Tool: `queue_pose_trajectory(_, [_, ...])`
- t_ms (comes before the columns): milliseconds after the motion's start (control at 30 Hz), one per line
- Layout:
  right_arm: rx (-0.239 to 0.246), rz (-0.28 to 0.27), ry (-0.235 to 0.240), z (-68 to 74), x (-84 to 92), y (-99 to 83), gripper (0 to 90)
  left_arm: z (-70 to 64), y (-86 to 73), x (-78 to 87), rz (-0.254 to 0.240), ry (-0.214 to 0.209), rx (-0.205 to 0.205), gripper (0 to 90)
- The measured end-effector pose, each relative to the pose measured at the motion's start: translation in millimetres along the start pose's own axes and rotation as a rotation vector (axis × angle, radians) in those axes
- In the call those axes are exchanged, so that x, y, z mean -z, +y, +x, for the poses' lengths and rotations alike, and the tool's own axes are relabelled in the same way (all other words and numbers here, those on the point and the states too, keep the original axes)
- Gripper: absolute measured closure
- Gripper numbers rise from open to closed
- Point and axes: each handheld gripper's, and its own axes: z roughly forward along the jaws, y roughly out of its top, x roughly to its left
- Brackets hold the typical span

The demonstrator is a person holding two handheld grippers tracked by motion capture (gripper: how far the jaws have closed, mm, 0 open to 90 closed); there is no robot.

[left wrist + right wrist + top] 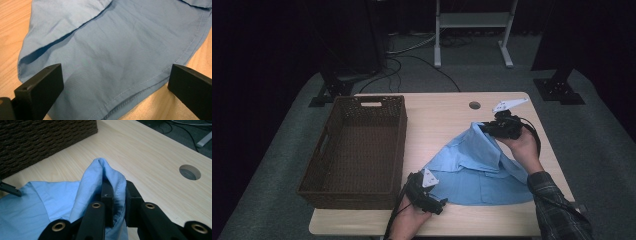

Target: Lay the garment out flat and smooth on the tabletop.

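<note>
High view: the blue shirt lies just right of the wicker basket. The right gripper pinches a raised fold; the left gripper, jaws wide, straddles the shirt's near hem. Bare tabletop lies beyond.

The blue shirt runs off the top and bottom edges of the left gripper view, so its full outline cannot be told there. In the right gripper view, the fold of shirt between the jaws hides their inner faces, and the wicker basket beyond the shirt is cut off by the top and left edges.
</note>
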Motion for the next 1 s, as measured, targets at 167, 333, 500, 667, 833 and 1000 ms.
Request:
queue_pose_trajectory(167, [-0.008,0.009,-0.009,-6.8,-3.8,2.8,81.2,-0.1,0.0,0.0,0.000,-0.001,0.001,0.0])
queue_pose_trajectory(333, [-0.020,0.025,-0.015,-15.0,-9.2,4.9,81.3,-0.1,0.0,0.0,0.000,-0.001,0.001,0.0])
queue_pose_trajectory(500, [-0.034,0.040,-0.021,-23.5,-12.9,7.3,81.3,-0.1,0.0,0.0,0.000,-0.001,0.002,0.0])
queue_pose_trajectory(667, [-0.057,0.059,-0.027,-33.0,-20.7,7.5,81.7,-0.2,0.0,-0.1,-0.001,-0.001,0.003,0.0])
queue_pose_trajectory(833, [-0.076,0.082,-0.033,-42.9,-29.0,8.8,81.7,-0.2,0.0,-0.1,-0.001,-0.002,0.001,0.0])
queue_pose_trajectory(1000, [-0.103,0.086,-0.038,-51.3,-33.6,8.1,81.4,-0.3,0.0,-0.1,-0.001,-0.005,-0.002,0.0])
